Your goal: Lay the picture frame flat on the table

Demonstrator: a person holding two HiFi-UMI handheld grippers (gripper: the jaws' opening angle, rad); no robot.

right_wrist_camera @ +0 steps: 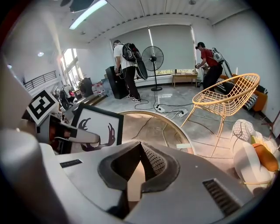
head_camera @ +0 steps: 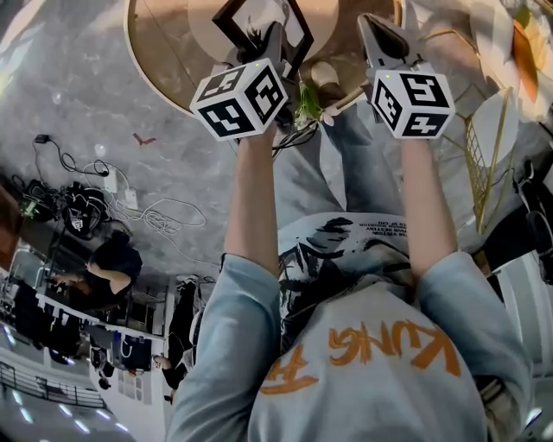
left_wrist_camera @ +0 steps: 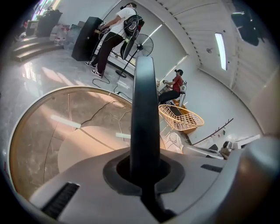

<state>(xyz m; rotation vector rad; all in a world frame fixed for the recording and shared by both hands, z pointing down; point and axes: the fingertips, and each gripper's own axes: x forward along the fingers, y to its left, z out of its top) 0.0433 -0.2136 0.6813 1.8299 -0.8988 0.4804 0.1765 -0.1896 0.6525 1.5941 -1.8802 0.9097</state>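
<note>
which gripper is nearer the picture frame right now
Left. The left gripper is shut on the picture frame at its edge; the right gripper is open to the frame's right, not touching it.

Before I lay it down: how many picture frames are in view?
1. The picture frame stands upright over the round table, its edge clamped in the left tool. No other shows, though the views miss part of the table.

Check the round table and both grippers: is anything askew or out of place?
The picture frame is not lying flat. It stands on edge over the table, clamped in the left gripper. Whether its lower edge touches the tabletop is hidden. The right gripper is open and empty. Nothing looks spilled or damaged.
</note>
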